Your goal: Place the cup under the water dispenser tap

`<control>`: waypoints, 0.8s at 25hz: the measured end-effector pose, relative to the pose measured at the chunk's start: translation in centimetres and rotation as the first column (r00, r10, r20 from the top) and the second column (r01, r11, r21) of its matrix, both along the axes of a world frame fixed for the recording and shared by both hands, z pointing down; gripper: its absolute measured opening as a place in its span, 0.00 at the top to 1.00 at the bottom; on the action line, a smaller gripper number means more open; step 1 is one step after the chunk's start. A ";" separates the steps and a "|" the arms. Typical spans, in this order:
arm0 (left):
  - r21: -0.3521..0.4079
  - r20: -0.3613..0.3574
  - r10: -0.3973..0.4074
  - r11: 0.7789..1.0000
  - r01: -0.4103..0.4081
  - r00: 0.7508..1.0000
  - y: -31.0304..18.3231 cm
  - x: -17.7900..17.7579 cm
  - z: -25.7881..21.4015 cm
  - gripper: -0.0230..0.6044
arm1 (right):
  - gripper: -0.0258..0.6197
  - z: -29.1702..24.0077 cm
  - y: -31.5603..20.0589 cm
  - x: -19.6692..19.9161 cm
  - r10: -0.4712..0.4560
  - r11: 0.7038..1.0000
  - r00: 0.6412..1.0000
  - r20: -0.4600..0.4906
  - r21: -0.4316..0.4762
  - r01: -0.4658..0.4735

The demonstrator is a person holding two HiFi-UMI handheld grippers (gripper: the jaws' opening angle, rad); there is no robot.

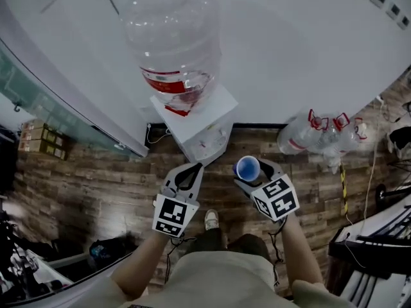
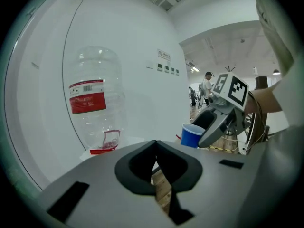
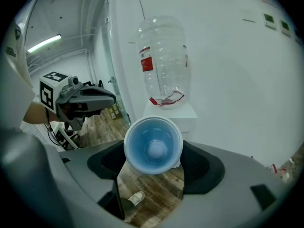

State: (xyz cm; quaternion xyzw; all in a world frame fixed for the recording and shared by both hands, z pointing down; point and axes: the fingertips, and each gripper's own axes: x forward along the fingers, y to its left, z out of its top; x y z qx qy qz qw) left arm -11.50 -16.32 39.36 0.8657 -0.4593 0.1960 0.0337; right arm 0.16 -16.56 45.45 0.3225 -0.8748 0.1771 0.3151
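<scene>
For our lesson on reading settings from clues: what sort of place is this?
Probably an office or lab corridor: a water dispenser stands against a white wall, spare water bottles lie on the wood-look floor, and a glass partition runs alongside.

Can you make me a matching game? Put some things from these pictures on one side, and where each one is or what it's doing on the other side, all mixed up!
Things:
1. cup
2. big bottle
3. left gripper
4. spare bottles

Places or states:
A. on the floor by the wall
B. on top of the dispenser
C. shut, with nothing in it
D. held in the right gripper

Pairs: 1-D, 2-B, 3-C, 4-A
</scene>
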 end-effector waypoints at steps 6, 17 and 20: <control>-0.031 -0.002 -0.050 0.998 0.050 0.999 -4.3 -0.2 3.2 0.95 | 0.40 5.7 -4.9 -1.7 -0.047 0.997 0.997 -0.062 -0.061 0.044; -0.109 0.001 -0.223 0.969 0.221 0.975 -8.6 0.2 10.2 0.95 | 0.40 15.4 -10.3 -3.5 -0.183 0.977 0.978 -0.100 -0.127 0.170; -0.120 0.007 -0.291 0.950 0.289 0.957 -9.6 0.0 12.4 0.95 | 0.40 18.2 -11.5 -3.6 -0.229 0.966 0.967 -0.114 -0.148 0.211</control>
